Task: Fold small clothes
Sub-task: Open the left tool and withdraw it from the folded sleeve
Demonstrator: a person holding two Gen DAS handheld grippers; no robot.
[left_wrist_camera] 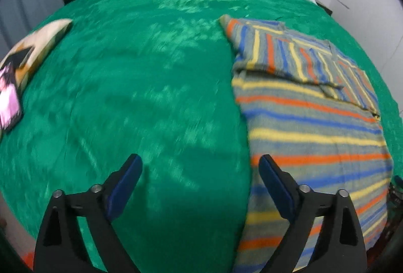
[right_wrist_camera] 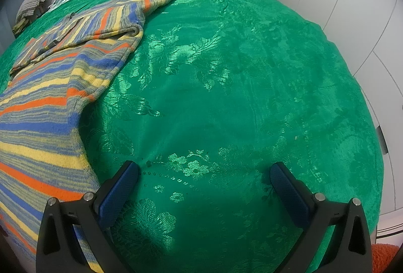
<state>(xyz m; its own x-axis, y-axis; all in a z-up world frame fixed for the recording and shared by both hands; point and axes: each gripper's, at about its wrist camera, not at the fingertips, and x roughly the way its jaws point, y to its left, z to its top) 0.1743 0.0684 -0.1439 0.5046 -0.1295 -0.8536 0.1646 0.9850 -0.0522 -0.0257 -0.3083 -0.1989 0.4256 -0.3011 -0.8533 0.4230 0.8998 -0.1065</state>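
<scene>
Green bedspread (right_wrist_camera: 226, 71) under white walls — striped top (left_wrist_camera: 314, 122) half-folded, each gripper (left_wrist_camera: 200, 167) (right_wrist_camera: 204, 172) gaping, empty.

No text, label, brand, number or sign can be read in either view.
</scene>
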